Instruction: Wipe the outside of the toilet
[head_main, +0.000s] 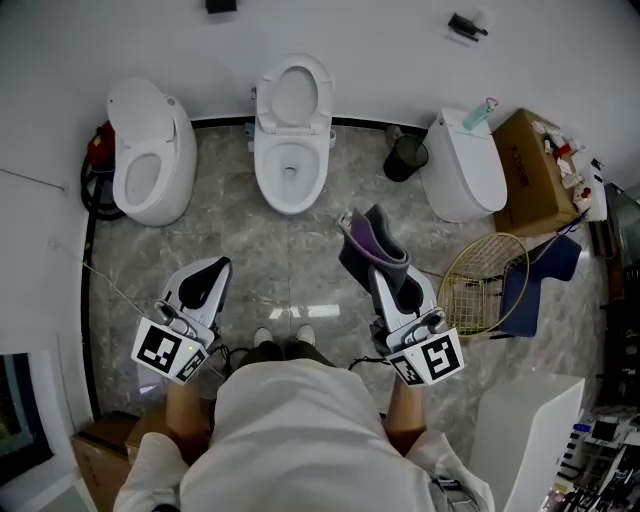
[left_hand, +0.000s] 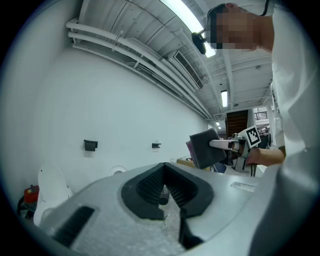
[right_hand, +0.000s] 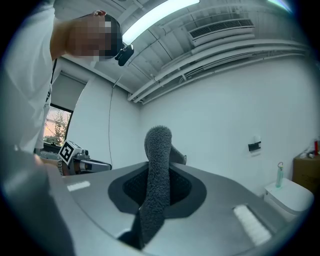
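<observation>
Head view: we saw three white toilets along the wall. The middle toilet (head_main: 291, 150), lid up, stood straight ahead of the person (head_main: 290, 430) and well apart from both tools. Right tool (head_main: 388, 272) pinched a grey cloth (head_main: 366, 240), purple on one face, which stuck out past the jaw tips. Right gripper view agreed: cloth clamped btwn the pads, its fuzzy end curling above them. Left tool (head_main: 212, 272) hung over the tiled floor (head_main: 290, 250), left of the person's shoes (head_main: 285, 338). Left gripper view: we noted jaws pressed together, nothing btwn them. Closed toilet at right (head_main: 466, 170) carried a bottle (head_main: 478, 114), w/ a black bin (head_main: 405, 157) just beside it.
</observation>
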